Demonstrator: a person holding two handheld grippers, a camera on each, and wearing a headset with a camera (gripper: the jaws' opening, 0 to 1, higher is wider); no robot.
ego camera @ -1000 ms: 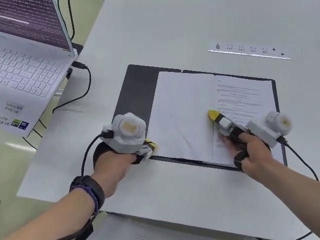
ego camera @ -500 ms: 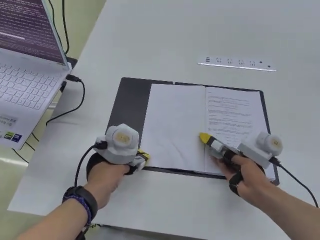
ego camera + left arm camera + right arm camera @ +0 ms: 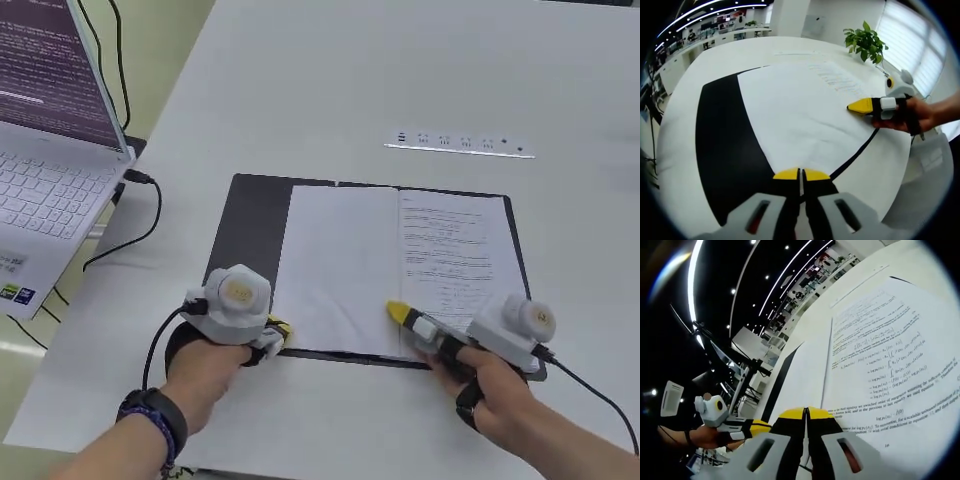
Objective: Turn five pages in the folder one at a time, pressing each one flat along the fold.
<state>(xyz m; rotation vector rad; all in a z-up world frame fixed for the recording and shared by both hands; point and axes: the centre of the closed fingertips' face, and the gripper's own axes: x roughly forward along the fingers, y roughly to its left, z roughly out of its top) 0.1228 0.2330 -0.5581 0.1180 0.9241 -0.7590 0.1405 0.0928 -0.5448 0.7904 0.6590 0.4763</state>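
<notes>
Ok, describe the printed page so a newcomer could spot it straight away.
On the white table lies an open black folder. Its right half holds the printed page, with the yellow tip of the right gripper at its lower left corner. Unlike the blank white sheet beside it, it carries lines of text and formulas.

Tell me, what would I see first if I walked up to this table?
A black folder lies open in the middle of the white table, one page blank, the other printed. Two yellow-tipped grippers sit at its near edge, jaws shut: the left gripper by the blank page's corner, the right gripper at the fold. An open laptop stands far left.
</notes>
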